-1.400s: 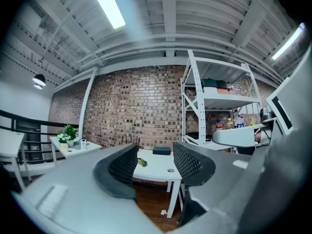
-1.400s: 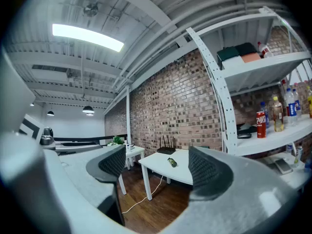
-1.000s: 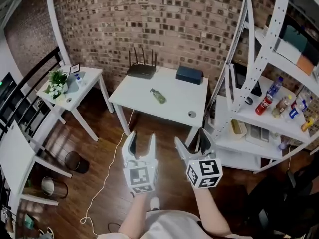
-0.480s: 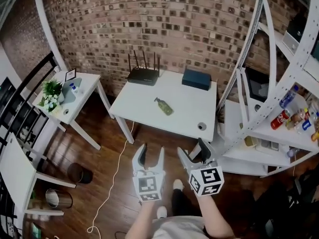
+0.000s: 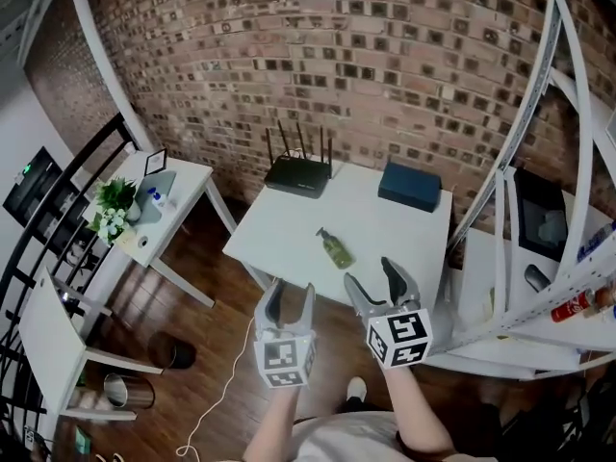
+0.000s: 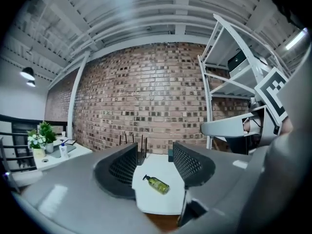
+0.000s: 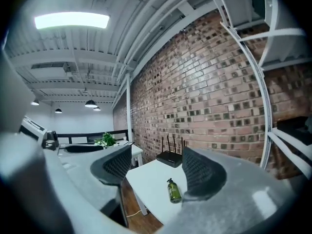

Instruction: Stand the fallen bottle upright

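A green pump bottle [image 5: 337,250] lies on its side near the middle of the white table [image 5: 279,243], its pump pointing towards the wall. It also shows lying flat in the left gripper view [image 6: 157,184] and the right gripper view [image 7: 174,191]. My left gripper [image 5: 290,298] hangs just short of the table's front edge, its jaws closing to a narrow gap with nothing between them. Beside it my right gripper [image 5: 378,282] is over the front edge. Its jaws are closing too and hold nothing. Both point roughly level at the table, well short of the bottle.
A black router [image 5: 298,173] and a dark box [image 5: 409,186] sit at the table's back by the brick wall. A white shelf rack [image 5: 539,248] stands at the right. At the left is a side table [image 5: 159,224] with a plant [image 5: 114,208]. A cable [image 5: 226,373] lies on the floor.
Both grippers have moved forward to the table's front edge, and the table and bottle now look larger. The right gripper's jaws have narrowed.
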{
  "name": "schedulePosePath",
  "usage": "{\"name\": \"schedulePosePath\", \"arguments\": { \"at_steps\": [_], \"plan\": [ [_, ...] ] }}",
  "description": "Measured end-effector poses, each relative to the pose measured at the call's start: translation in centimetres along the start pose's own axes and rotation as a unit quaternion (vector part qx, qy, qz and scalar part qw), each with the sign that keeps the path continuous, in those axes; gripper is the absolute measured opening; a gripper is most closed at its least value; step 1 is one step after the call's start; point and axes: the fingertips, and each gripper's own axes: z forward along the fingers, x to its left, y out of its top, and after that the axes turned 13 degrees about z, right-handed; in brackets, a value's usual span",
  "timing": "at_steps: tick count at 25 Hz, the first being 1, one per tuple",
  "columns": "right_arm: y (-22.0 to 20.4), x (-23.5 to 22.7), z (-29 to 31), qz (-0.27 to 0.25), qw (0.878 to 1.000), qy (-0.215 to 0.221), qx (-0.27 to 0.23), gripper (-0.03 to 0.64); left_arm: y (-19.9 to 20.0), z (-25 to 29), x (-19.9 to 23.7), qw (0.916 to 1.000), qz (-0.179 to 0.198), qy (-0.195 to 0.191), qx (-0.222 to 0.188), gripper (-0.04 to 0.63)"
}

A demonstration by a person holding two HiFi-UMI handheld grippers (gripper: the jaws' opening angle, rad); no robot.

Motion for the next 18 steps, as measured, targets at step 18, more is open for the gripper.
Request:
{"name": "schedulePosePath", "arguments": {
  "at_steps": [18],
  "plan": [
    [-8.7, -5.1, 23.6, 0.016, 0.982, 0.039, 0.187, 0.288, -9.1, 19.6, 8.3, 0.9965, -0.031, -0.056, 0.053, 0.247]
  ]
}}
